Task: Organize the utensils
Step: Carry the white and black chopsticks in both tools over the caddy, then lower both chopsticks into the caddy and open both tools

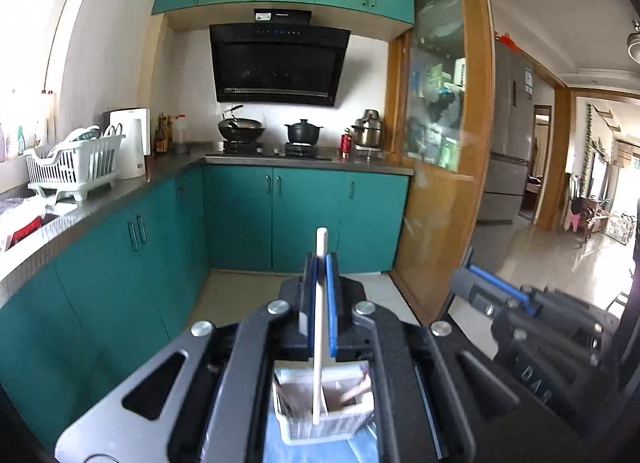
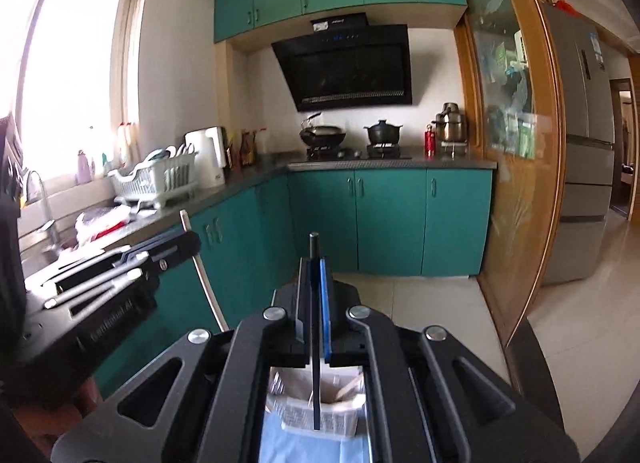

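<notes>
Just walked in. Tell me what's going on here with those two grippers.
A person is sorting utensils in a kitchen with a handheld gripper in each hand. The left gripper is shut on a pale stick, probably a chopstick, held upright. The right gripper is shut on a dark stick, also upright. Below both sits a white basket with a few utensils inside, on a blue cloth. Neither stick has been let go yet.

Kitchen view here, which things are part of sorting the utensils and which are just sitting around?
In the job:
- left gripper shut on pale chopstick
- right gripper shut on dark chopstick
- white basket

Lying about:
- dish rack
- wok
- black pot
</notes>
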The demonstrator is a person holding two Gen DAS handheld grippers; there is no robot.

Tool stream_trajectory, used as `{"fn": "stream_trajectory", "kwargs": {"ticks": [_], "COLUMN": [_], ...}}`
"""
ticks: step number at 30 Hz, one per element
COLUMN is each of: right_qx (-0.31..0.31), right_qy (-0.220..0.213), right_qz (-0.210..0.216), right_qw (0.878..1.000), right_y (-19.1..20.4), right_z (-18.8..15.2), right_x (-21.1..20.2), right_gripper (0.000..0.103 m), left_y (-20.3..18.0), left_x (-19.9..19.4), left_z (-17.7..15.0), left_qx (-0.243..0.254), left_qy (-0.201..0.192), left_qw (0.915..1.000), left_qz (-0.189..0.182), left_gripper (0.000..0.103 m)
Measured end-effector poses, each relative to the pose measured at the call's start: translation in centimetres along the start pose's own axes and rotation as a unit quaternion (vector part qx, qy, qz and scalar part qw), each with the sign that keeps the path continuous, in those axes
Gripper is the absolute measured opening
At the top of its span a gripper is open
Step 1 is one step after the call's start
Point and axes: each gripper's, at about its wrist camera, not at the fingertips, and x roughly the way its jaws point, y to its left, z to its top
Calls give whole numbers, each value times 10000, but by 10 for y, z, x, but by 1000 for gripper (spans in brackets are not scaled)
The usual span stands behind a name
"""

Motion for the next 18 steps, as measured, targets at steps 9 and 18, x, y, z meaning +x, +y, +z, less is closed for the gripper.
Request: {"fn": "stream_trajectory", "kwargs": {"ticks": [9,18], "right_qx": [151,104], "right_qy": [396,754], "right_qz": [-145,-508], "right_qw": [9990,9958], "right_y": [-21,-24], "right_z": [-41,-113], "right_x": [87,98], "right_gripper": [5,82], "left_y": [24,35], "left_x": [96,97], "left_z": [-66,-162], "left_qx": [-268,-194], "left_qy": [657,997], "left_qw": [9972,9933], "left_qz": [240,545], "left_gripper": [4,70]}}
